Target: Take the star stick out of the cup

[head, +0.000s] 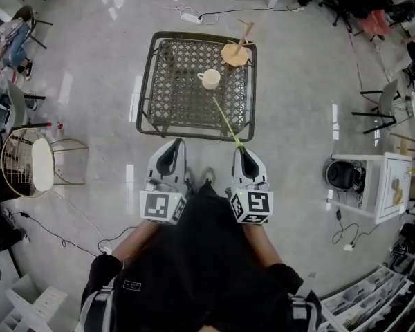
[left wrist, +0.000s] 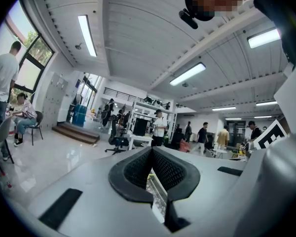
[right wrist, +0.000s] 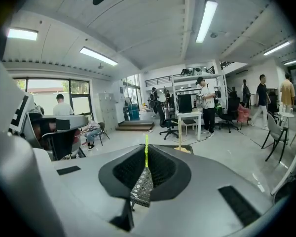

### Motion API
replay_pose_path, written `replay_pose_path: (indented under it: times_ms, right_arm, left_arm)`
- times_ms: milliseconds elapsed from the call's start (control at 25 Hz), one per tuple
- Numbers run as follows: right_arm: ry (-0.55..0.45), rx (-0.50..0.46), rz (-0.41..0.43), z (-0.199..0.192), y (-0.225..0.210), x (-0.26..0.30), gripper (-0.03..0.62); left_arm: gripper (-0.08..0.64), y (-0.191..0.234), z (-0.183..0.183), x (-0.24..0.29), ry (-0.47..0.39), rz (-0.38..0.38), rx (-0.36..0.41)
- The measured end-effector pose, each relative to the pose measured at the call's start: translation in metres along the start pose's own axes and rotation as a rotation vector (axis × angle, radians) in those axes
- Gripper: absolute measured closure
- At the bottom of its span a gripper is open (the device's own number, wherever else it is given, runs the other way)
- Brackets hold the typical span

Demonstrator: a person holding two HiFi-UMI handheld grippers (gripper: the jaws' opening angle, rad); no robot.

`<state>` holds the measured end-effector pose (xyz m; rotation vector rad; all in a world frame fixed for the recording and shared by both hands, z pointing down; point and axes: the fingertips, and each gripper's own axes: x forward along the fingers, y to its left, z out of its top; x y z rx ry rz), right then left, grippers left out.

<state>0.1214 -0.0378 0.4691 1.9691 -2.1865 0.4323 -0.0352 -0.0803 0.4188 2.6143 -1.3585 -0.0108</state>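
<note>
- Head view: the counter [head: 146,81] is a dark metal lattice table. A cream cup [head: 209,79] stands right of its middle, and a tan wooden piece [head: 235,53] sits at the far right corner. The star stick [head: 226,120], a thin yellow-green rod, slants over the near right part of the counter. Its far tip lies just in front of the cup, and its near end is in the right gripper [head: 241,148] at the near edge. No star end can be made out. The left gripper [head: 175,144] is beside it, also at the near edge.
- Left gripper view: the left gripper [left wrist: 152,157] has its jaws pressed together on nothing. Counter lattice [left wrist: 156,194] shows below them.
- Right gripper view: the right gripper [right wrist: 146,163] has its jaws pinching the star stick [right wrist: 146,149], which rises straight up between them. The counter [right wrist: 142,185] is beneath, and the wooden piece [right wrist: 182,150] is beyond.
</note>
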Motion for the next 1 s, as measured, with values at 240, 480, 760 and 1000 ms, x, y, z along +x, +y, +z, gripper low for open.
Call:
replay_pose_path:
  times_ms: [240, 480, 760, 1000]
  right_arm:
    - [-0.021, 0.023, -0.002, 0.001, -0.01, -0.005, 0.572]
    - [-0.034, 0.035, -0.008, 0.003, -0.02, -0.01, 0.572]
    - [-0.039, 0.039, -0.004, 0.004, -0.023, -0.01, 0.572]
    - [-0.038, 0.033, 0.002, 0.006, -0.027, -0.01, 0.572]
  left_arm:
    - [0.545, -0.012, -0.007, 0.0, 0.013, -0.004, 0.018]
    - [0.545, -0.018, -0.006, 0.004, 0.016, 0.012, 0.052]
    - [0.545, -0.02, -0.007, 0.007, 0.03, 0.017, 0.065]
    - [0.545, -0.022, -0.004, 0.008, 0.024, 0.024, 0.067]
